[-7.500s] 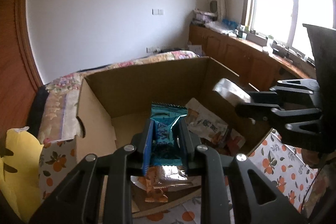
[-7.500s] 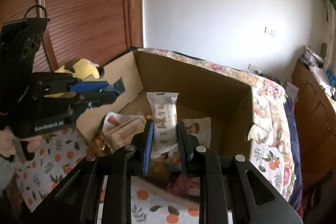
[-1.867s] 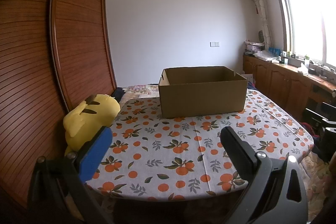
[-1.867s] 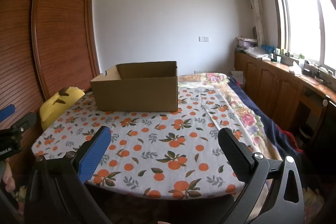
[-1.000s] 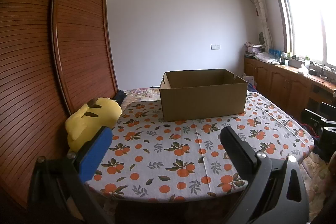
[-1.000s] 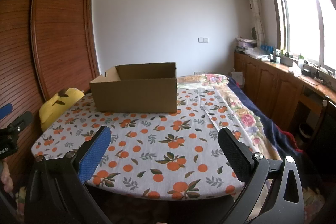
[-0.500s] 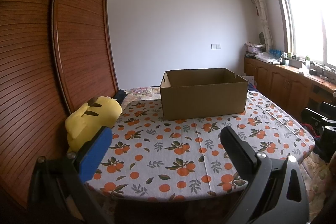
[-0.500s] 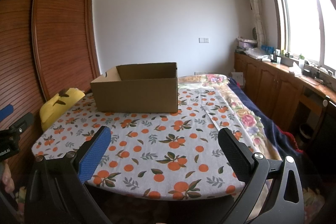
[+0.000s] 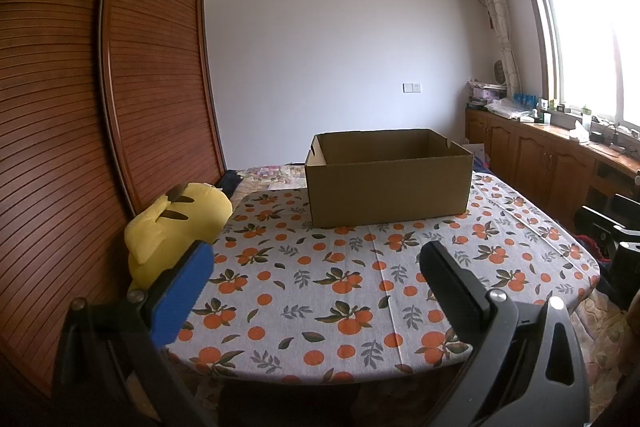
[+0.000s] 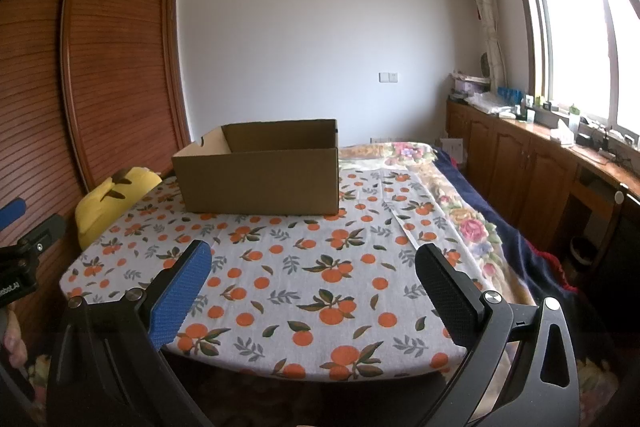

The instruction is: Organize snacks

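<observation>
Both my grippers are spread wide and hold nothing — the left gripper [image 9: 316,267] and the right gripper [image 10: 314,265]. The open brown cardboard box [image 9: 387,179] sits straight ahead, well apart across the orange-print tablecloth [image 9: 320,287], long side facing me — left of centre from my right gripper. No snacks show.
</observation>
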The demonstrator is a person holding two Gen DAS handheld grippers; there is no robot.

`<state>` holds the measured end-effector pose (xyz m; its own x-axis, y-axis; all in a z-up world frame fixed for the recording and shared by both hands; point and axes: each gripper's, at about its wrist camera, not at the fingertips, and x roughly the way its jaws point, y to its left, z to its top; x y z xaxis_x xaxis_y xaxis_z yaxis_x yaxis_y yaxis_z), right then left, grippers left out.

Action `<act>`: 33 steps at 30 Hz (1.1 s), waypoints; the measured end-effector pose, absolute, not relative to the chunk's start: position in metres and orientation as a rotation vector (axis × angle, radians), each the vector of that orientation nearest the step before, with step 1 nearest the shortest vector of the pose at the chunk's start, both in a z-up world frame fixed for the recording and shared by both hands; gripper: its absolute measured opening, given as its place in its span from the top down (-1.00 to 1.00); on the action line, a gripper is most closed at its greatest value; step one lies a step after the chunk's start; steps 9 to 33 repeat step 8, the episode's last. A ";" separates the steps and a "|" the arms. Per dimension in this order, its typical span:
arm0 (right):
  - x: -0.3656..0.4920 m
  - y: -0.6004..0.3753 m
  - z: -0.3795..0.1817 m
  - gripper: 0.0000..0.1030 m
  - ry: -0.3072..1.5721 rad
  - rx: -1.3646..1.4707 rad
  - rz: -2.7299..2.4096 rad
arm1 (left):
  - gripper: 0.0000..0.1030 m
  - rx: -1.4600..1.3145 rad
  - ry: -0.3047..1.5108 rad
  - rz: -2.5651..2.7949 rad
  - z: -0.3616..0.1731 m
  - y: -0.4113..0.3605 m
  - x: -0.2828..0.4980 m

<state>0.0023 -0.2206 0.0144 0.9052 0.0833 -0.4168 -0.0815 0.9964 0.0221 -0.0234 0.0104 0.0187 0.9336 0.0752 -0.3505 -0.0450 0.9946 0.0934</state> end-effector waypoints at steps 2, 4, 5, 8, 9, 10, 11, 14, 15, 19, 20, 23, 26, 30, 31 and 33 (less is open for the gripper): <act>0.002 -0.220 0.015 -1.00 0.431 0.004 0.085 | -1.00 0.085 0.362 0.061 0.019 0.010 -0.024; 0.002 -0.221 0.015 -1.00 0.430 0.005 0.085 | -1.00 0.085 0.363 0.062 0.018 0.010 -0.023; 0.002 -0.220 0.015 -1.00 0.430 0.005 0.085 | -1.00 0.085 0.363 0.061 0.018 0.010 -0.024; 0.002 -0.220 0.015 -1.00 0.432 0.006 0.085 | -1.00 0.084 0.362 0.061 0.018 0.010 -0.024; 0.002 -0.220 0.015 -1.00 0.432 0.006 0.085 | -1.00 0.084 0.362 0.061 0.018 0.010 -0.024; 0.002 -0.220 0.015 -1.00 0.432 0.006 0.085 | -1.00 0.084 0.362 0.061 0.018 0.010 -0.024; 0.002 -0.220 0.015 -1.00 0.432 0.006 0.085 | -1.00 0.084 0.362 0.061 0.018 0.010 -0.024; 0.002 -0.220 0.015 -1.00 0.432 0.006 0.085 | -1.00 0.084 0.362 0.061 0.018 0.010 -0.024; 0.002 -0.220 0.015 -1.00 0.432 0.006 0.085 | -1.00 0.084 0.362 0.061 0.018 0.010 -0.024; 0.002 -0.220 0.015 -1.00 0.432 0.006 0.085 | -1.00 0.084 0.362 0.061 0.018 0.010 -0.024; 0.002 -0.220 0.015 -1.00 0.432 0.006 0.085 | -1.00 0.084 0.362 0.061 0.018 0.010 -0.024; 0.002 -0.220 0.015 -1.00 0.432 0.006 0.085 | -1.00 0.084 0.362 0.061 0.018 0.010 -0.024; 0.002 -0.220 0.015 -1.00 0.432 0.006 0.085 | -1.00 0.084 0.362 0.061 0.018 0.010 -0.024; 0.002 -0.220 0.015 -1.00 0.432 0.006 0.085 | -1.00 0.084 0.362 0.061 0.018 0.010 -0.024; 0.002 -0.220 0.015 -1.00 0.432 0.006 0.085 | -1.00 0.084 0.362 0.061 0.018 0.010 -0.024; 0.002 -0.220 0.015 -1.00 0.432 0.006 0.085 | -1.00 0.084 0.362 0.061 0.018 0.010 -0.024</act>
